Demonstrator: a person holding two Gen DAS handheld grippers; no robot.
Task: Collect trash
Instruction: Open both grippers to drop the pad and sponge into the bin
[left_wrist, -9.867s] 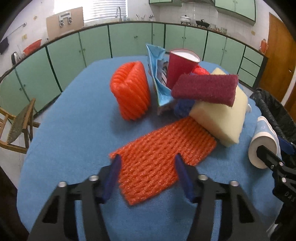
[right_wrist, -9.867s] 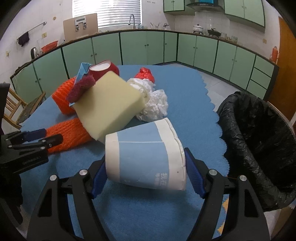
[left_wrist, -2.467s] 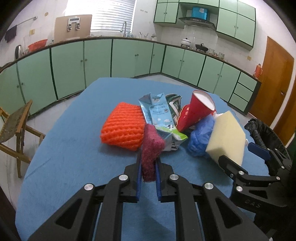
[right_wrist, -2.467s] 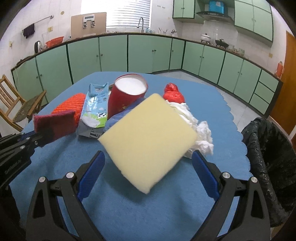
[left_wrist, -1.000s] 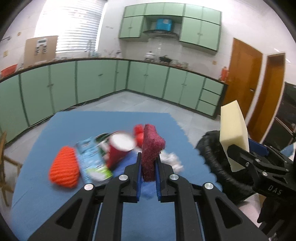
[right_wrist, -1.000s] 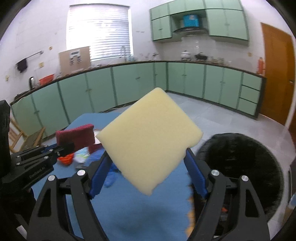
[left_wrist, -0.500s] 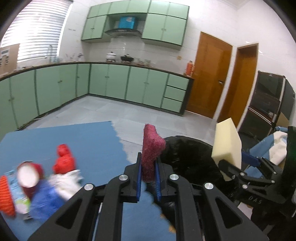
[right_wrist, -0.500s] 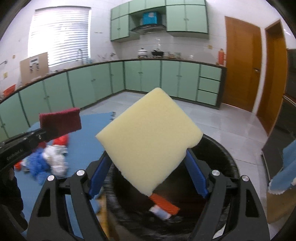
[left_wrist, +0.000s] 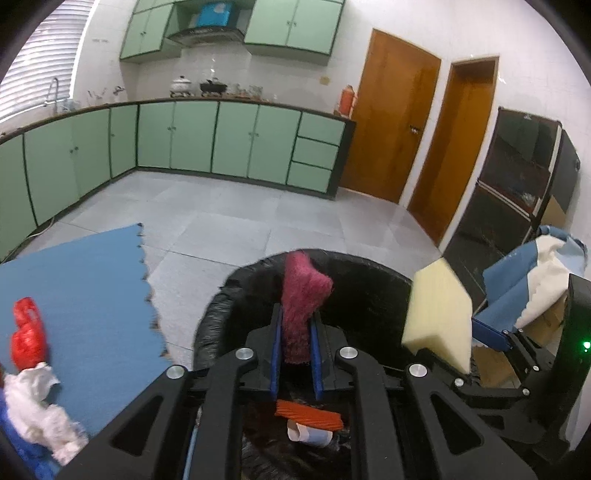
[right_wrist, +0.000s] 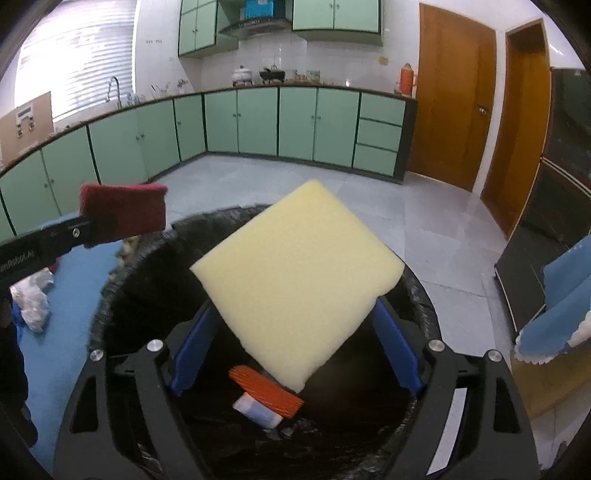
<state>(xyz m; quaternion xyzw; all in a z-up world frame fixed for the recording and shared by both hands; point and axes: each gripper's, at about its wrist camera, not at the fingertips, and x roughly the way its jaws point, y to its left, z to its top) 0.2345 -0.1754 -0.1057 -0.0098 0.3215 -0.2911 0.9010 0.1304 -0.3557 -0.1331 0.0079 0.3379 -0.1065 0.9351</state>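
Observation:
A black bag-lined bin (left_wrist: 221, 314) (right_wrist: 417, 295) lies below both grippers. My left gripper (left_wrist: 295, 321) has an upright maroon scrub pad (left_wrist: 301, 295) (right_wrist: 125, 210) between its blue pads, which still touch it; the jaws are opening. My right gripper (right_wrist: 293, 306) is over the bin mouth with a big yellow foam block (right_wrist: 299, 277) (left_wrist: 436, 314) between its jaws. These jaws are opening too, and the left pad stands off the foam. In the bin lie an orange foam net (right_wrist: 266, 391) and a blue-and-white paper cup (right_wrist: 256, 408).
The blue-covered table (left_wrist: 81, 280) is to the left, its scalloped edge next to the bin. On it are crumpled white paper (left_wrist: 33, 398) and a red bundle (left_wrist: 27, 336). Blue-and-white cloth (left_wrist: 535, 280) and a dark cabinet (left_wrist: 524, 184) stand at the right.
Both grippers swung from the table to over the bin and tipped down. The right jaws have widened and the yellow foam has sagged a little; the left jaws have parted slightly.

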